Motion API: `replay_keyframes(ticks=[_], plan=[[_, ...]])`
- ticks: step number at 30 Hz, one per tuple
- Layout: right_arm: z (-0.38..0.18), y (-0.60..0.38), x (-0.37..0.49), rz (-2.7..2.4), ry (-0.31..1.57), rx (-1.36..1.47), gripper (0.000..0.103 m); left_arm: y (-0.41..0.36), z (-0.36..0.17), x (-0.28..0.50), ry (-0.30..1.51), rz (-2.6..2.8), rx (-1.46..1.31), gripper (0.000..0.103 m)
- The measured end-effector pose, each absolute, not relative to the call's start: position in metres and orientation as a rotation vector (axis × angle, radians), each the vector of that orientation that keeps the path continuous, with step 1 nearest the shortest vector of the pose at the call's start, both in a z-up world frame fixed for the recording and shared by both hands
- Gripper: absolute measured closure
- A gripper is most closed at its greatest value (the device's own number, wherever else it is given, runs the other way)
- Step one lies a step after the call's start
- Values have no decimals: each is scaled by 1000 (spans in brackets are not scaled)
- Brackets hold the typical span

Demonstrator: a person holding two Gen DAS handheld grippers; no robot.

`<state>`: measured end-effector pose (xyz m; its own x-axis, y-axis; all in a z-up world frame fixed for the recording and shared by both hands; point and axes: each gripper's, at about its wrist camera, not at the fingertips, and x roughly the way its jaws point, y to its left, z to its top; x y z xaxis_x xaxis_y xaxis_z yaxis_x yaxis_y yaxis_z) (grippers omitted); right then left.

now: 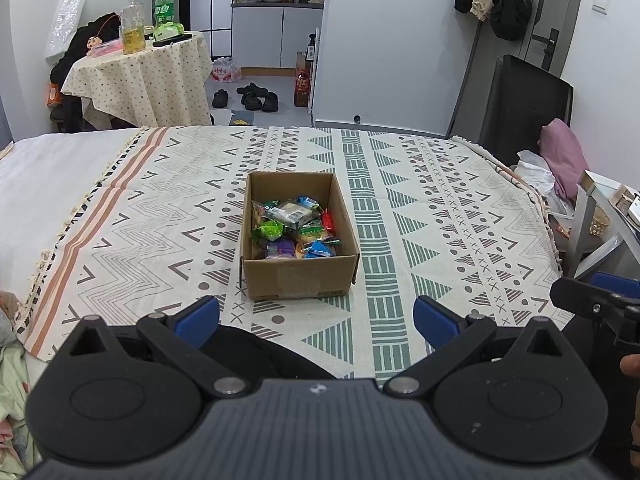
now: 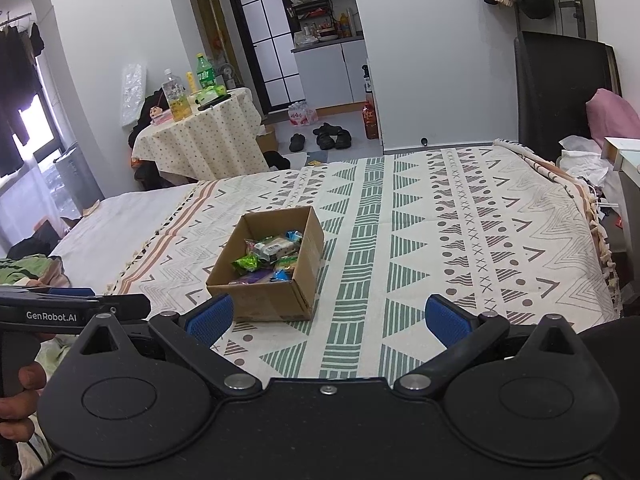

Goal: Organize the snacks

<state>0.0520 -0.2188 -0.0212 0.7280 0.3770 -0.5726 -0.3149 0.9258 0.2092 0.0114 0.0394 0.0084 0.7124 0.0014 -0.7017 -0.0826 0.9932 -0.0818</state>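
"GenRobot.AI" stands in pale letters on the black side of the left gripper (image 2: 72, 312), at nine o'clock in the right wrist view. The print on the snack wrappers (image 2: 268, 258), the bottle labels (image 1: 164, 10) and the water pack (image 1: 224, 70) is too small to read.

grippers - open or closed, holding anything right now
Left gripper: open, holding nothing.
Right gripper: open, holding nothing.

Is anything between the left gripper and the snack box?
Nothing visible: only bare patterned blanket lies between the open left gripper and the cardboard box, whose top is open over the snacks.
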Motion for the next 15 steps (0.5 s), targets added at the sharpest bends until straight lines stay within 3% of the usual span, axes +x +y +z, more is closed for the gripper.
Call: replay_keyframes(ticks=[15], plan=[[-23,-219,51,376,651,104,0,38,7,13,784,47,-112,0]])
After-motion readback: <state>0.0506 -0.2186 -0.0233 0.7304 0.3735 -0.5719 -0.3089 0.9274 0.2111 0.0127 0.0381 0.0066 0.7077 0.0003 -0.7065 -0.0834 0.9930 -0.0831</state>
